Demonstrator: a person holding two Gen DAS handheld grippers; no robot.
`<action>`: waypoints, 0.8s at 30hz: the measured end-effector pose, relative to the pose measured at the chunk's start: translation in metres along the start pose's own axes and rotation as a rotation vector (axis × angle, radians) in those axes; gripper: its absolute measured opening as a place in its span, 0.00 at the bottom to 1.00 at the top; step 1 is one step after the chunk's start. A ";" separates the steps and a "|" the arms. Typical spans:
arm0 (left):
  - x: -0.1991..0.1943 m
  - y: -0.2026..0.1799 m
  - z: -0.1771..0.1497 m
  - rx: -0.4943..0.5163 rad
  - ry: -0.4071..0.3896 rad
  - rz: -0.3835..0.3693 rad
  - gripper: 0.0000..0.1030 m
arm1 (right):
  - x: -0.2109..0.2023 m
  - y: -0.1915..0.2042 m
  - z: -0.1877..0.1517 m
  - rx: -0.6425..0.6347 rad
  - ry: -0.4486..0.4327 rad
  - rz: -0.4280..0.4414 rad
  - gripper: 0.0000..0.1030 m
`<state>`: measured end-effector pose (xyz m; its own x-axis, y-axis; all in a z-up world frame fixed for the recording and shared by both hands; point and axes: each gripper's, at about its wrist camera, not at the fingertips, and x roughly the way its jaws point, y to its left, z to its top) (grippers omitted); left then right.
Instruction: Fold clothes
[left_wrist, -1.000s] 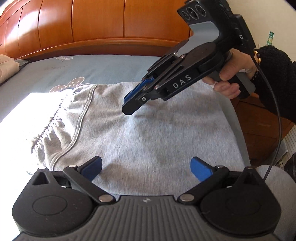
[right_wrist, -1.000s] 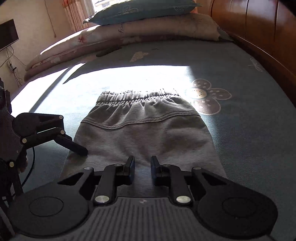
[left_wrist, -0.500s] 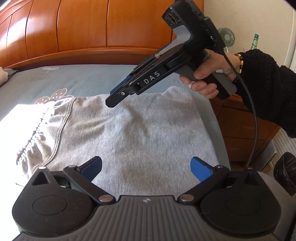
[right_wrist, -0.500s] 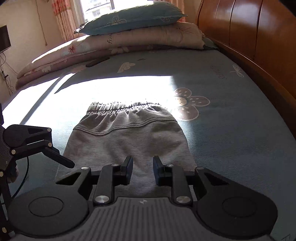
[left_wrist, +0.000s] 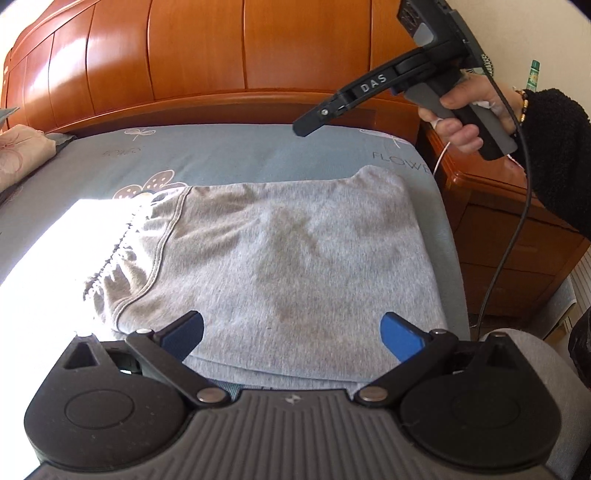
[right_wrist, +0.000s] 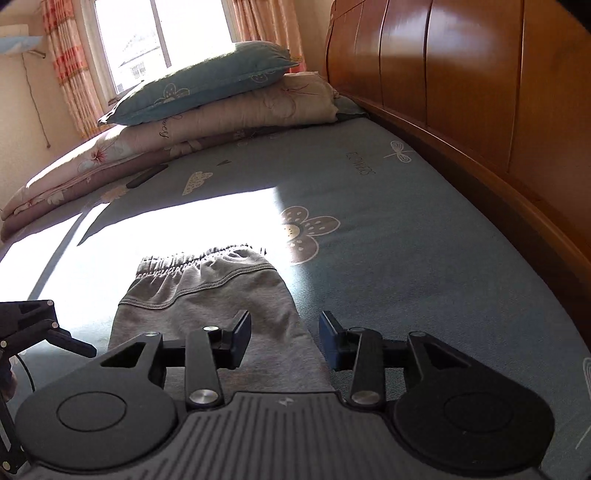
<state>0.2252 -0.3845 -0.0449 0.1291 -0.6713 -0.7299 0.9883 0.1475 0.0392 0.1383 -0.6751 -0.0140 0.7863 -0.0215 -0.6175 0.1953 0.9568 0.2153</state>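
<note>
Grey folded pants (left_wrist: 295, 266) lie flat on the blue flowered bedsheet (left_wrist: 236, 155), elastic waistband (right_wrist: 199, 258) at the far end from the right gripper (right_wrist: 284, 338) and partly in the sun patch. Left gripper (left_wrist: 291, 332) sits low over the near folded edge, blue pads (left_wrist: 400, 334) spread wide w/ nothing between them, cloth just beneath and ahead. Right gripper is up off the fabric, held by a hand (left_wrist: 465, 122) in a black fuzzy sleeve (left_wrist: 554, 155); its jaws have just been opening and stand parted, empty, w/ the pants' right edge seen thru the gap below. Wooden headboard (left_wrist: 229, 55) runs beyond the pants in the left view, along the right side in the right view. Stacked pillows (right_wrist: 221, 96) lie far ahead of the right gripper, by the window (right_wrist: 159, 40). Wooden nightstand (left_wrist: 498, 236) is right of the left gripper.
</note>
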 end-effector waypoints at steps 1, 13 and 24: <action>-0.003 0.001 -0.004 -0.015 0.009 0.014 0.98 | -0.008 -0.005 -0.001 0.013 -0.001 -0.006 0.45; -0.020 0.004 -0.031 -0.167 0.036 0.050 0.98 | 0.013 -0.034 -0.068 0.196 0.141 -0.023 0.41; -0.025 -0.002 -0.047 -0.187 0.063 0.136 0.98 | -0.029 -0.048 -0.088 0.205 0.153 -0.133 0.45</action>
<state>0.2162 -0.3333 -0.0589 0.2486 -0.5902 -0.7680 0.9293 0.3690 0.0172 0.0542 -0.6949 -0.0734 0.6512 -0.0836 -0.7543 0.4170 0.8699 0.2636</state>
